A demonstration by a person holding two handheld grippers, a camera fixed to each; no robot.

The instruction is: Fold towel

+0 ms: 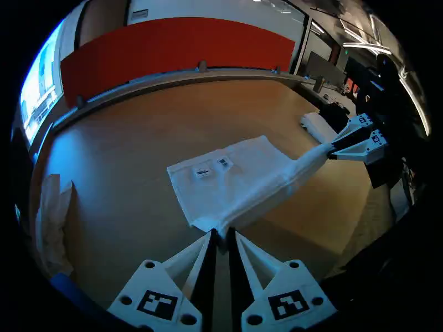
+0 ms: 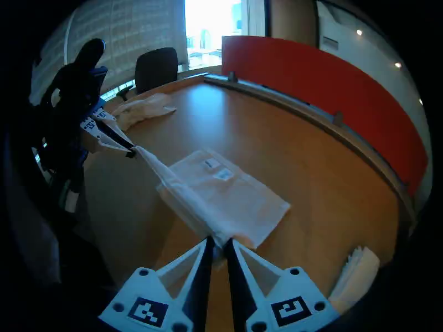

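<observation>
1. Left gripper (image 1: 221,237) — fingers shut tight, pinching one corner of the white towel (image 1: 238,177).
2. Right gripper (image 2: 217,243) — fingers shut tight on the next corner.
3. The towel lies flat in the middle of the wood desk (image 1: 127,149). The edge btw the 2 grippers is pulled straight & lifted up.
4. 2 small tags (image 1: 213,167) sit on top of the towel.
5. A crumpled cloth (image 1: 52,221) lies near the desk's left edge, w/ a red wall (image 1: 177,47) at the far side.

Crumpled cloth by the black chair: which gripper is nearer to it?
Left. The left gripper pinches the towel at the end just beside the crumpled cloth; the right gripper holds the towel's other end, farther off.
</observation>
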